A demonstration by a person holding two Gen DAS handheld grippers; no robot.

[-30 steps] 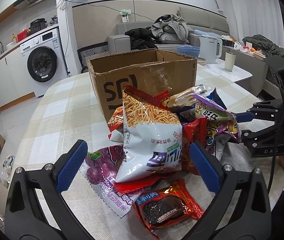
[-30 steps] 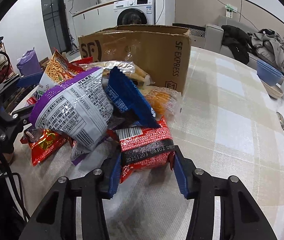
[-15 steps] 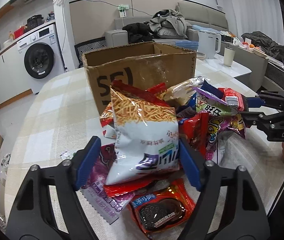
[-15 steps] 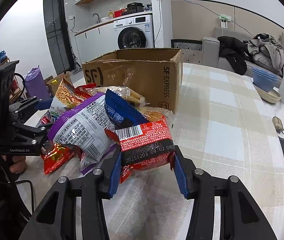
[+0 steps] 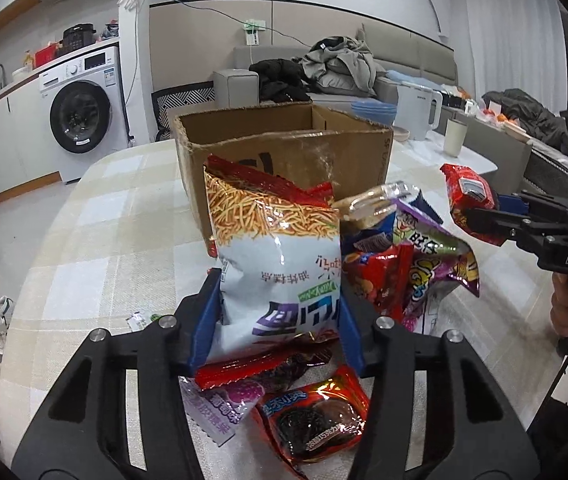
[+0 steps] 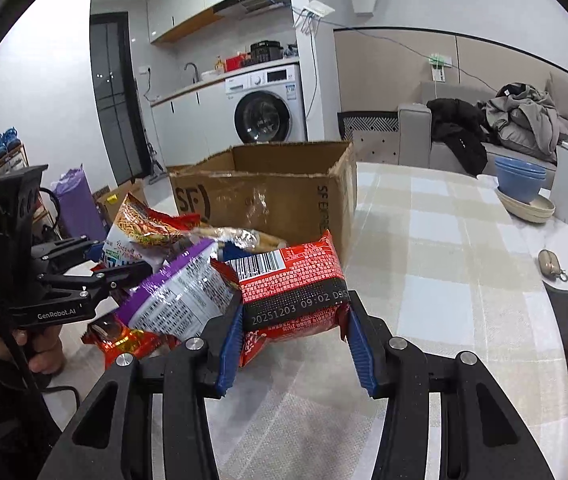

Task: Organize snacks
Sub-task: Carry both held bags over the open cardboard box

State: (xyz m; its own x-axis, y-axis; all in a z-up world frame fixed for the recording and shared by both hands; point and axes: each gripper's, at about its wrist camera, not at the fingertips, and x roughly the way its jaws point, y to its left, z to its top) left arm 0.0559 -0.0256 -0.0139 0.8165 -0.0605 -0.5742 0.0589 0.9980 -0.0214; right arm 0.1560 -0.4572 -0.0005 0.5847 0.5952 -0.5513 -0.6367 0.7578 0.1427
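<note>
Blue pads of the left gripper [image 5: 279, 320] have just been closing and now pinch the lower end of the white noodle-snack bag [image 5: 277, 256], which stands upright at the front of the snack pile [image 5: 400, 264] on the checked tablecloth [image 5: 95, 232]. Right gripper [image 6: 294, 328] clamps the red packet [image 6: 290, 284] by its sealed bottom edge, raised clear of the cloth, just right of the pile.

Both bags look light, air-puffed and crinkly. The film is glossy, likely slippery, and the contents probably crush easily. Best hold, by my judgement: the flat crimped seam or a corner, not the puffed belly, with gentle squeeze.

Open cardboard box [image 5: 284, 148] sits right behind the pile, the likely destination. Chocolate-biscuit pack [image 5: 316, 420] and purple candy bag [image 5: 219, 404] lie flat under the left gripper, not yet touched.
</note>
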